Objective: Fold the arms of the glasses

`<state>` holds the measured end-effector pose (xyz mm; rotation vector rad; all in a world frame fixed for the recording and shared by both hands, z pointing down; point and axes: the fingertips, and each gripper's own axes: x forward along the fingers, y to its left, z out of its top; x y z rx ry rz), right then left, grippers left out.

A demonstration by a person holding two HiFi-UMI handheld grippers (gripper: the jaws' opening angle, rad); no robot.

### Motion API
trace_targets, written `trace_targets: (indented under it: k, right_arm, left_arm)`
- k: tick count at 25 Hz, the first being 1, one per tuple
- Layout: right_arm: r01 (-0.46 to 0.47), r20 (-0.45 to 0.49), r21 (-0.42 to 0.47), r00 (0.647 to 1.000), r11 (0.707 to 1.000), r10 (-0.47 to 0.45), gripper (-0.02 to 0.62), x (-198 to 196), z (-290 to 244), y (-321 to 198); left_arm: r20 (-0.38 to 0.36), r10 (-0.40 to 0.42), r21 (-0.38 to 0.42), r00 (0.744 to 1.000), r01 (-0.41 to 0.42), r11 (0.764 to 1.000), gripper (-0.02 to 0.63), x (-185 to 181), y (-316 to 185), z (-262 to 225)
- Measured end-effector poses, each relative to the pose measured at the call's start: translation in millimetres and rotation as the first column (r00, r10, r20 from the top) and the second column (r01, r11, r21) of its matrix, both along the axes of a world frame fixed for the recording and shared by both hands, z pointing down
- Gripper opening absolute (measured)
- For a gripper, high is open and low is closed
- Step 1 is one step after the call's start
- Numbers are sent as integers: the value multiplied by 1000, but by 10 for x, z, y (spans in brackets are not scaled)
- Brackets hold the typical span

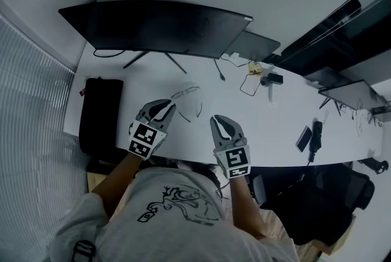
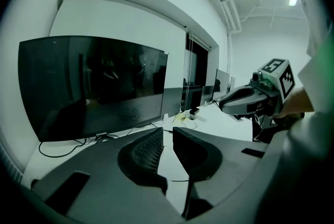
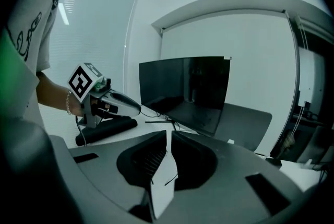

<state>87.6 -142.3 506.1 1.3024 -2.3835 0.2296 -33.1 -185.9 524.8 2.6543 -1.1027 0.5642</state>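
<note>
Head view, far left of frame: a black pad [image 1: 101,114] lies on the white table [image 1: 263,123], at its left end. Above it, upper left to centre, stands a wide dark monitor [image 1: 156,25], screen off, stand legs and a cable on the table under it.

Lower centre-left: the left tongs [image 1: 166,107], marker cube facing the camera, held low over the near table edge, tips pointing toward upper right. In the left gripper view the tongs are spread a little, a narrow gap of table showing between them, nothing in it.

Centre: the glasses [image 1: 190,100], clear-rimmed, lie on the table just past the left tongs' tips and up-left of the right tongs. Arms look unfolded; touching the tongs or not, cannot tell.

Lower centre-right: the right tongs [image 1: 222,122], cube toward the camera, tips pointing up-frame, near the table edge. In the right gripper view they stand barely apart, a thin slit, nothing pinched.

Right of the monitor: a grey laptop [image 1: 253,45], then loose cables [image 1: 252,80]. Further right, a phone [image 1: 303,138] near the table edge. Lower right, a black chair [image 1: 317,200]. Bottom: the person's grey printed shirt [image 1: 174,218].
</note>
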Motion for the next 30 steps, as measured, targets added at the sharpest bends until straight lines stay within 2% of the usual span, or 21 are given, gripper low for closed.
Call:
trace_targets:
  k: [5,15,24,30]
  right_arm:
    - [2,-62,-58,998,998,-5,40,47,468,-74]
    - [4,-164,-167,986,986,-32,40,142,1278,-251]
    - [-17,-178,-277,983,961,-34,41,172,1898,-376]
    - [-28,-168,-367,985,930,-37,45,183,2273,-356]
  left_arm:
    - [88,31,-53,996,-26,998,83,-71,-169,504]
    - [163,103,-159,981,-77,984,108,-6,-437,1258]
    - [258,183,-245,949,-119,962,129,131,-659,1837]
    - [302,202,-281,932,-115,953,132,162,-733,2086]
